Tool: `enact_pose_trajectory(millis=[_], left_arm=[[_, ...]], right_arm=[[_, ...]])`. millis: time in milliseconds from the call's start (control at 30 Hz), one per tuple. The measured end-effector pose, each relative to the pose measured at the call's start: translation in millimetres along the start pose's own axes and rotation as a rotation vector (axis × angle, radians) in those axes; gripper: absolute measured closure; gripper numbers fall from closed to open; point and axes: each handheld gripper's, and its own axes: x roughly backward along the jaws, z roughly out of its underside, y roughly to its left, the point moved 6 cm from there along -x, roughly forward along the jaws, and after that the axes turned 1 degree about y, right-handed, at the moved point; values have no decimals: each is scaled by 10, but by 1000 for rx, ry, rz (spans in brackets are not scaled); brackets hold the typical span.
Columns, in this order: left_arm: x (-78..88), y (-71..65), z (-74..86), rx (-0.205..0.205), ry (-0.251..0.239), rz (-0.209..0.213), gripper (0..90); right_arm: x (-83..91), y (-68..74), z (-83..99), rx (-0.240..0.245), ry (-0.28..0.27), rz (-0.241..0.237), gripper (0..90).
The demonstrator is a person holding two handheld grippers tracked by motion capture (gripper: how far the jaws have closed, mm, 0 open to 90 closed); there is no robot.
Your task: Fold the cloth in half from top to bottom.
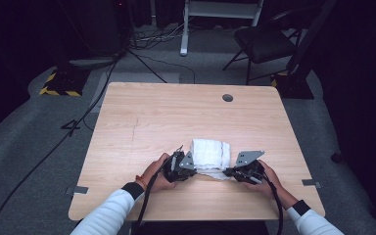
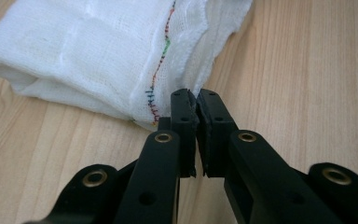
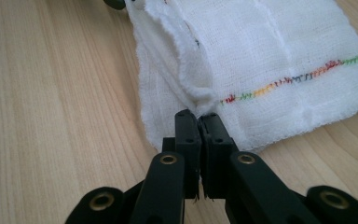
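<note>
Sleeves: white with dark cuffs, both forearms come in from the near edge of the bench (image 1: 127, 122) in the high view.
Left hand (image 1: 155, 175): wrapped around the left gripper (image 1: 186, 164), resting low on the wood at the cloth's near left corner.
Left gripper state: jaws drawn together with a thin edge of the white cloth (image 1: 210, 154) pinched between the pads; in the left gripper view (image 2: 196, 100) the tips meet right at the hem, just beside the coloured stitching (image 2: 161, 70).
Right hand (image 1: 274, 178): holds the right gripper (image 1: 231, 171) at the cloth's near right corner.
Right gripper state: jaws closed on a rolled fold of the cloth edge; in the right gripper view (image 3: 199, 116) the tips clamp the fabric (image 3: 261, 56) where the frayed hem bunches up, close to the multicoloured stitched line (image 3: 289, 81).
Cloth: white gauze, folded into a thick rectangle, lying flat on the bench toward its near side, between the two grippers and touched by both.
Bench surface: light wood, with a round dark cable hole (image 1: 227, 98) near the far edge.
Beyond the bench: grey carpet, trailing cables (image 1: 78, 122), a black folding chair (image 1: 264, 41).
</note>
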Motion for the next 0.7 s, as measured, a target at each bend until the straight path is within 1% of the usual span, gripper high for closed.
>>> enact_pose_trajectory(millis=[33,167,367,567,667,700], left_arm=[[-12,-1,8,-5,1,-2,855],[-24,-4,26,13,3,12,856],[-34,-20,53,15,1,16,856],[-18,-23,83,36,-11,24,855],[-10,-23,101,55,-18,29,857],[-6,-20,105,55,-19,35,858]], right_arm=[[-4,4,9,-2,2,2,873],[0,16,35,-7,-5,7,872],[21,49,74,-4,3,11,872],[41,72,103,-5,3,16,870],[56,75,122,-14,0,21,869],[63,77,130,-22,-2,21,868]])
